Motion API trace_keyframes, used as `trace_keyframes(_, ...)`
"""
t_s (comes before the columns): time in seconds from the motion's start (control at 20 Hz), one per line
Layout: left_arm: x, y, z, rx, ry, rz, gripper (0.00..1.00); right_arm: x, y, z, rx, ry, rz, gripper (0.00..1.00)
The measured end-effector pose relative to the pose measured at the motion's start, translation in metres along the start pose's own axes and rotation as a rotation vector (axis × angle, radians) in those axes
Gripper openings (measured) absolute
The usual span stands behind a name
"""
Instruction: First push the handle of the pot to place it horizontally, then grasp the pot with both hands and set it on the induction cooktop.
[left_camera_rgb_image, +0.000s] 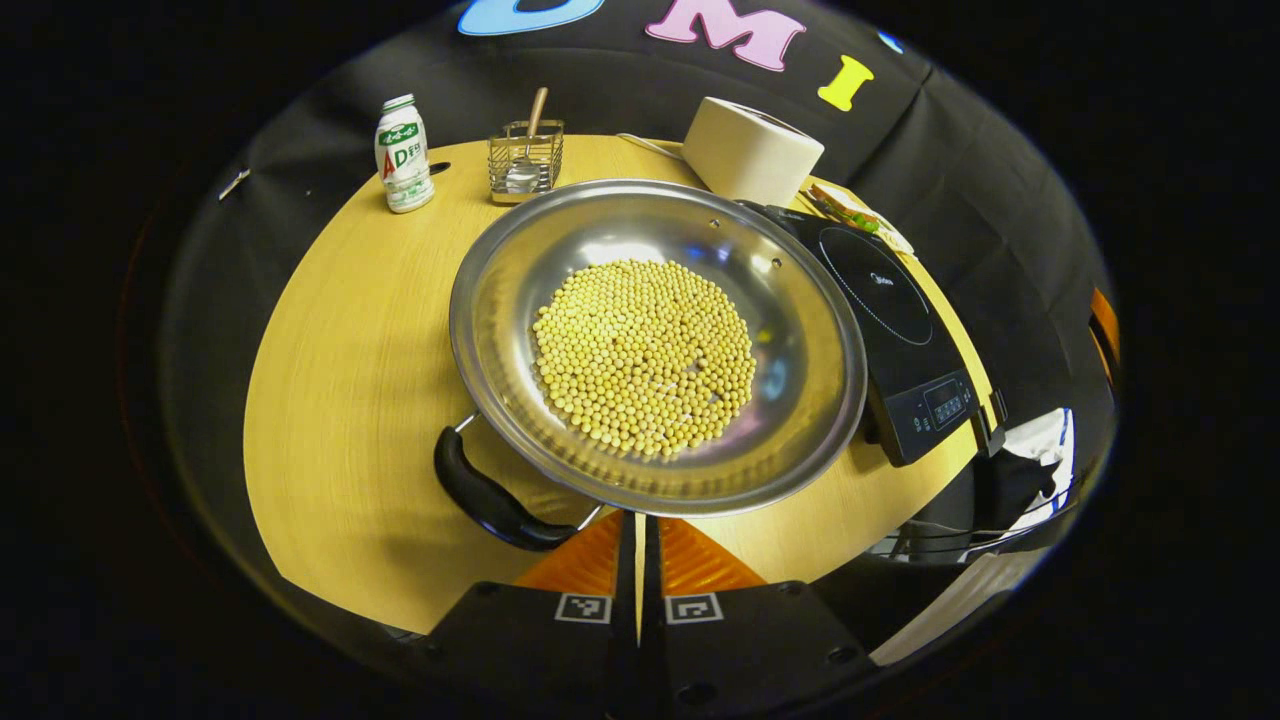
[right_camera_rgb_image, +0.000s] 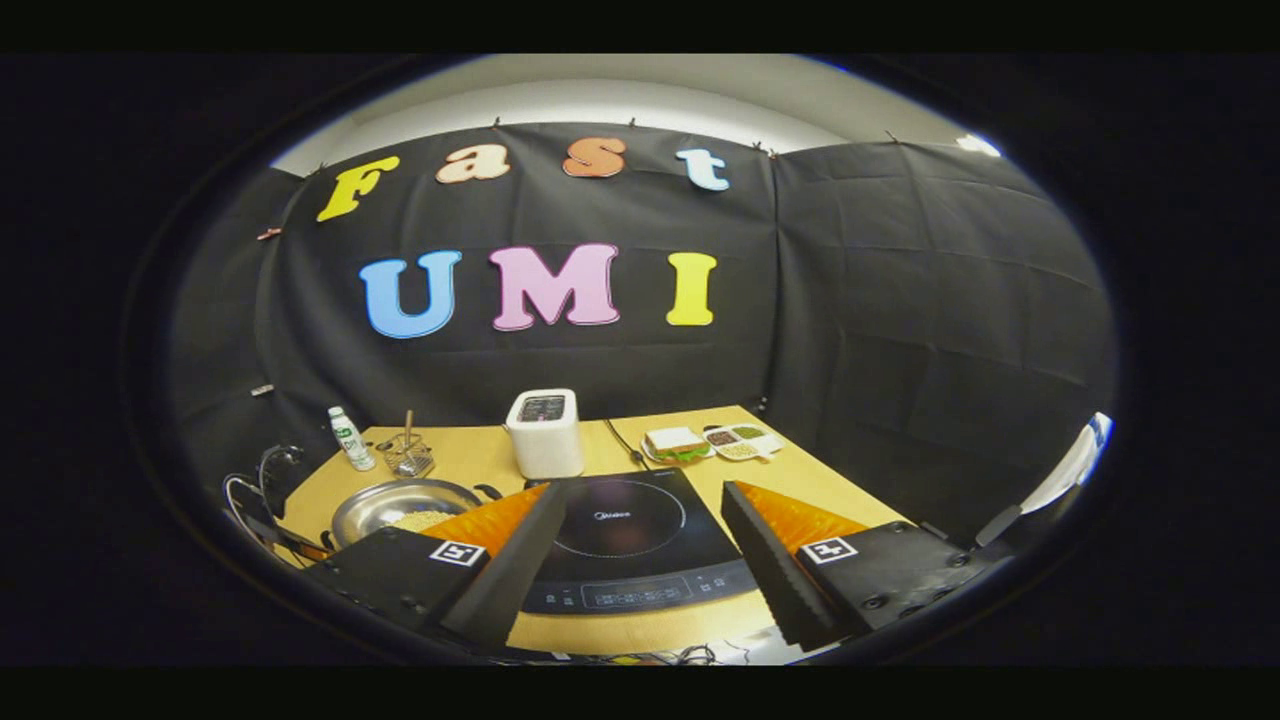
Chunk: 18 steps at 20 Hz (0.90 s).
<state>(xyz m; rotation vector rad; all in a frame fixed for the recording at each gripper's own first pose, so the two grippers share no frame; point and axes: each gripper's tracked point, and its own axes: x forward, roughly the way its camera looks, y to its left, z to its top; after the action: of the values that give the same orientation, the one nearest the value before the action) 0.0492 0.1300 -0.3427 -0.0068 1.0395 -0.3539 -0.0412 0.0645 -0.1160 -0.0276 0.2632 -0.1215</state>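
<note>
- Left gripper view: the left gripper (left_camera_rgb_image: 640, 545) has its two fingers pressed together, with nothing between them. They sit just in front of the near rim of the pot.
- The pot (left_camera_rgb_image: 500, 300) is wide, shallow and shiny. It stands on the wooden table (left_camera_rgb_image: 340, 400), just left of the induction cooktop (left_camera_rgb_image: 885, 300), and its rim hangs a bit over the cooktop's edge.
- A round heap of yellow beans (left_camera_rgb_image: 645, 355) lies in the middle of the pot.
- The pot's black handle (left_camera_rgb_image: 490, 500) is at the near left, lying slanted along the rim.
- At the back stand a small white bottle (left_camera_rgb_image: 403, 155) with big letters "AD" on it, a wire basket (left_camera_rgb_image: 526, 160) with a spoon, and a white toaster (left_camera_rgb_image: 750, 150).
- Right gripper view: the right gripper (right_camera_rgb_image: 640, 550) has its fingers wide apart, up over the cooktop, holding nothing.
- Here the pot sits to the left of the cooktop.
- This view also shows a sandwich (right_camera_rgb_image: 676, 444) and a little snack tray (right_camera_rgb_image: 740, 440) behind the cooktop.
</note>
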Motion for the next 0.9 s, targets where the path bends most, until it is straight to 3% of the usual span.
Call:
trace_keyframes(0.2,0.004,0.014,0.002,0.012,0.010,0.028,0.05,0.001,-0.003,-0.005,0.001,0.015,-0.010,0.98)
trace_keyframes(0.9,0.009,0.065,0.019,-0.130,-0.008,0.112,0.05,-0.001,-0.002,-0.019,-0.047,0.064,0.002,0.98)
